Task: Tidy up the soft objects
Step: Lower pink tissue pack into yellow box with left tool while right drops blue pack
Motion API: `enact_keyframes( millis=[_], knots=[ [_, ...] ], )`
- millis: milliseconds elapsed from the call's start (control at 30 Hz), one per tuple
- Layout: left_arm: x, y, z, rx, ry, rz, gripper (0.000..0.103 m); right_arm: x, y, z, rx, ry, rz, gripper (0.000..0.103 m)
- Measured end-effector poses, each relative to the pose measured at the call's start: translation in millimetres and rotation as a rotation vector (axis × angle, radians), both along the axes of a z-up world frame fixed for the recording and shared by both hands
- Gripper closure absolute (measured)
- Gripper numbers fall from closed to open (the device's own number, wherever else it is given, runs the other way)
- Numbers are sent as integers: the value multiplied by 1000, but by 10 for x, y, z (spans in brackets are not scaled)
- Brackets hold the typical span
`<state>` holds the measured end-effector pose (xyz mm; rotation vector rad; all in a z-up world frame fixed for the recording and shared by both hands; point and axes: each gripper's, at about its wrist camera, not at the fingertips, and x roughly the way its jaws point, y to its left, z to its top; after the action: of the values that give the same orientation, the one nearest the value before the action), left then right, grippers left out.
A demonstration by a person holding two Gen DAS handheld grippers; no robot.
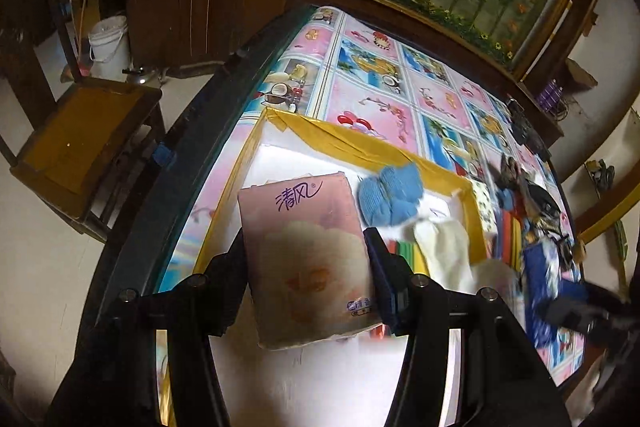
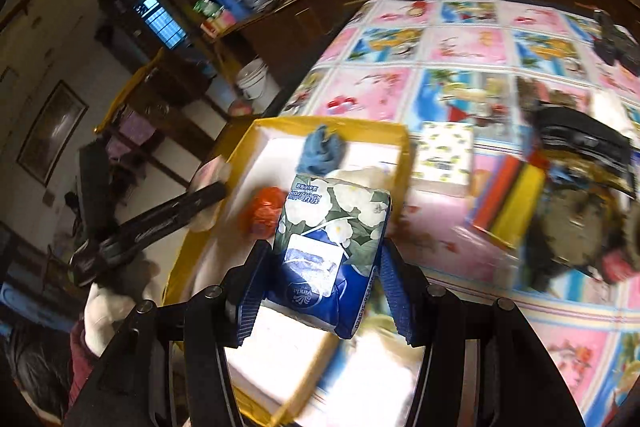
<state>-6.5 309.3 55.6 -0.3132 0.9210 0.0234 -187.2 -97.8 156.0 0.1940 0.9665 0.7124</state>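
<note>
My left gripper (image 1: pixel 306 247) is shut on a pink tissue pack (image 1: pixel 308 259) and holds it over a white box with a yellow rim (image 1: pixel 352 141). Inside the box lie a blue knitted piece (image 1: pixel 390 199) and a white cloth (image 1: pixel 444 247). My right gripper (image 2: pixel 324 267) is shut on a blue and white floral tissue pack (image 2: pixel 328 259), above the near end of the same yellow-rimmed box (image 2: pixel 280 125). In the right wrist view the blue knitted piece (image 2: pixel 322 149) and a red-orange object (image 2: pixel 262 213) rest in the box. The other gripper's dark arm (image 2: pixel 160 223) crosses the box's left side.
The table wears a pink and blue picture cloth (image 2: pixel 460 43). A small patterned tissue box (image 2: pixel 444 155), red and yellow sponges (image 2: pixel 508 199) and dark clutter (image 2: pixel 576 147) lie to the right of the box. A wooden chair (image 1: pixel 80 139) and a white bucket (image 1: pixel 108 47) stand off the table's left edge.
</note>
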Motion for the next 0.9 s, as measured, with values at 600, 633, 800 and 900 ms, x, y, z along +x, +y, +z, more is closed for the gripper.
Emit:
enact_keyframes(
  millis=[600, 633, 800, 900],
  knots=[
    [354, 299, -135, -191, 4, 6, 42, 770, 1074, -383, -29, 73, 57, 49],
    [322, 310, -100, -190, -6, 7, 42, 774, 1121, -393, -38, 68, 58, 49],
    [94, 327, 126, -187, -70, 15, 42, 766, 1317, -426, -62, 48, 65, 44],
    [-53, 337, 239, -200, -105, 16, 42, 726, 1278, -379, -48, 32, 62, 42]
  ],
)
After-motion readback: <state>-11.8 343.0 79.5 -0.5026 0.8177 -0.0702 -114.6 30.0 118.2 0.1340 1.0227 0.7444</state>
